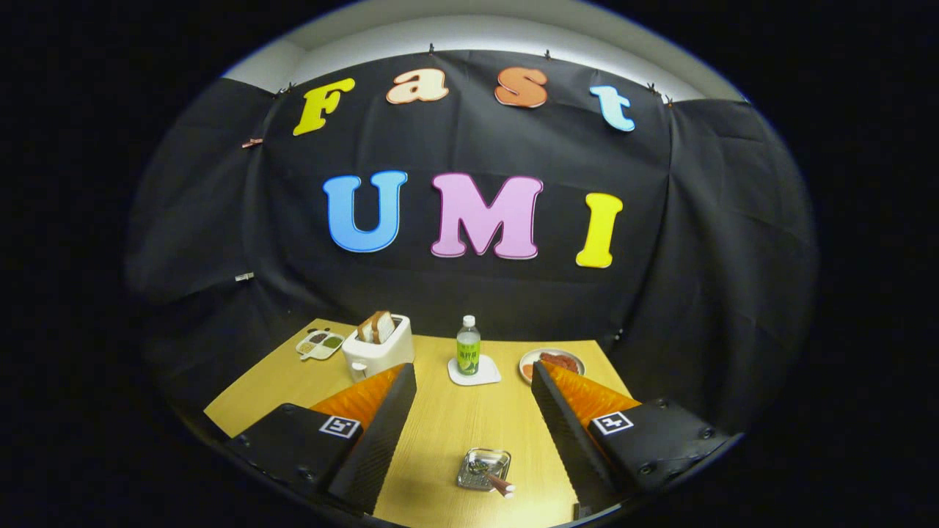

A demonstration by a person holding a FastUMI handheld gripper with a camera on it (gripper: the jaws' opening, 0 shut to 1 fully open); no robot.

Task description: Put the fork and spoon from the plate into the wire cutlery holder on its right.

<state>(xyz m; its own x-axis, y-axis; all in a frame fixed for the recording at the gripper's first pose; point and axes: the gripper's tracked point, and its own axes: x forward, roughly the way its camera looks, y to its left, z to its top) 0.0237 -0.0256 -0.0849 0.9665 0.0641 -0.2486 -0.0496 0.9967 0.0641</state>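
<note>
A small metal tray (485, 468) lies on the wooden table (440, 433) between the two fingers, low and near to them; a utensil with a reddish handle (499, 483) rests in it, but I cannot tell if it is fork or spoon. The gripper (473, 378) is wide open and holds nothing. Beyond the fingers stand a bottle (468, 346) on a coaster (475, 372), a toaster (378, 346) with bread, a plate (552, 364) and a divided dish (320, 342).
</note>
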